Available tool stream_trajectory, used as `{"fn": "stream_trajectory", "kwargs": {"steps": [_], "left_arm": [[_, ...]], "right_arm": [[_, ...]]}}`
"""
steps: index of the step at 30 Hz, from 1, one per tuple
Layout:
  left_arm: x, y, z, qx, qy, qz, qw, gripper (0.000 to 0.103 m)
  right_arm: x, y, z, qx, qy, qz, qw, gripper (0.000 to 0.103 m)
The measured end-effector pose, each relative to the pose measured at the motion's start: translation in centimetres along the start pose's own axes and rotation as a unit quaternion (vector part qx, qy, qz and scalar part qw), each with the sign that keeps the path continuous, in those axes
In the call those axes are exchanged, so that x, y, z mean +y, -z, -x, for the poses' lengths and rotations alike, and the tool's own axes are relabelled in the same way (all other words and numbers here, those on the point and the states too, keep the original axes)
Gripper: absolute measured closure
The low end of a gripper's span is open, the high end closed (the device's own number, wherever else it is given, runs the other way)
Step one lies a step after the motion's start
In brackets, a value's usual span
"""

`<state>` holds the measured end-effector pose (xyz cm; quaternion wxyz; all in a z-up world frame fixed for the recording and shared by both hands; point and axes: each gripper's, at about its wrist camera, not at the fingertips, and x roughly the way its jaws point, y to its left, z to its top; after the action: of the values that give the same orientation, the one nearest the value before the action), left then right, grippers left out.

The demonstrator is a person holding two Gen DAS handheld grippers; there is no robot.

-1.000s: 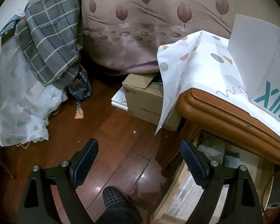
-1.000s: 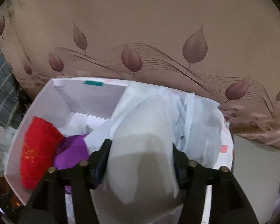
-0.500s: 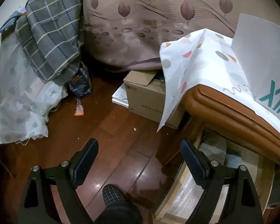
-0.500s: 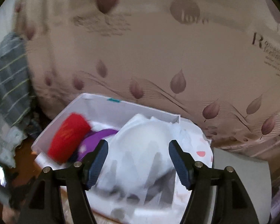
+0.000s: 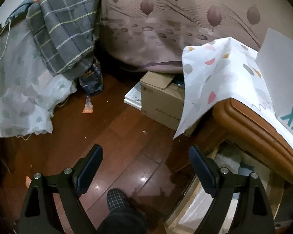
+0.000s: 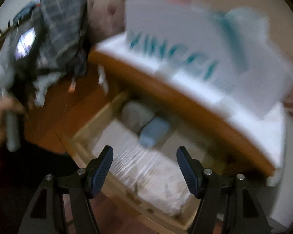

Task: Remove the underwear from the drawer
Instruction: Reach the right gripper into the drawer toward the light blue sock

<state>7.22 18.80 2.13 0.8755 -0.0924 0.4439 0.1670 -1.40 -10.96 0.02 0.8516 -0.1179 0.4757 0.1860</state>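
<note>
- The right tool [image 6: 144,167] hung wide open and empty above the pulled-out drawer [image 6: 91,128]; its view was heavily smeared.
- Ahead of its tips, toward the back of the drawer, lay a grey folded piece [image 6: 135,115] touching a blue folded piece [image 6: 154,131], likely the underwear, though the blur left that unsure.
- Directly beneath the tool a white, plastic-looking bundle [image 6: 152,177] filled the front of the drawer.
- The wooden table [image 6: 166,97] edge overhung the drawer's rear, partly covering those folded pieces; a white box with teal lettering [image 6: 185,58] stood on top.
- The left tool [image 5: 145,167] was also spread wide, gripping nothing, over the dark wooden floor [image 5: 111,136], with a checked slipper [image 5: 117,197] between its fingers.
- Beyond it sat a cardboard box [image 5: 162,99], half draped by a spotted cloth [image 5: 214,81] hanging off the table; to its far left, a plaid blanket [image 5: 66,25].
</note>
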Motion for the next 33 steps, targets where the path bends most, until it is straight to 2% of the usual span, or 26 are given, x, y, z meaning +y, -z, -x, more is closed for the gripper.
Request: {"fn": "stream_trajectory", "kwargs": {"steps": [7, 11, 15, 21, 28, 29, 30, 33], "left_arm": [[0.8, -0.2, 0.1, 0.0, 0.003, 0.006, 1.0, 0.016], [0.6, -0.3, 0.3, -0.005, 0.005, -0.006, 1.0, 0.016], [0.1, -0.3, 0.2, -0.005, 0.006, -0.013, 0.9999, 0.016], [-1.0, -0.1, 0.1, -0.001, 0.006, -0.028, 0.9996, 0.016], [-1.5, 0.1, 0.3, -0.005, 0.006, -0.04, 0.9992, 0.016], [-1.5, 0.1, 0.3, -0.007, 0.006, -0.043, 0.999, 0.016], [-1.6, 0.2, 0.3, -0.006, 0.005, -0.044, 0.999, 0.016], [-1.7, 0.2, 0.0, 0.002, 0.007, -0.045, 0.999, 0.015]], "right_arm": [[0.9, -1.7, -10.8, 0.096, -0.024, 0.028, 0.995, 0.034], [2.7, -1.0, -15.2, 0.133, 0.014, 0.11, 0.985, 0.034], [3.6, -0.9, -17.5, 0.131, 0.06, 0.155, 0.977, 0.034], [4.3, -1.0, -20.0, 0.129, 0.105, 0.185, 0.968, 0.034], [3.4, -0.8, -22.0, 0.126, 0.115, 0.186, 0.968, 0.035], [3.2, -0.7, -22.1, 0.125, 0.117, 0.187, 0.967, 0.045], [3.0, -0.5, -22.1, 0.125, 0.12, 0.186, 0.967, 0.05], [1.9, -0.2, -21.6, 0.128, 0.101, 0.166, 0.973, 0.058]]}}
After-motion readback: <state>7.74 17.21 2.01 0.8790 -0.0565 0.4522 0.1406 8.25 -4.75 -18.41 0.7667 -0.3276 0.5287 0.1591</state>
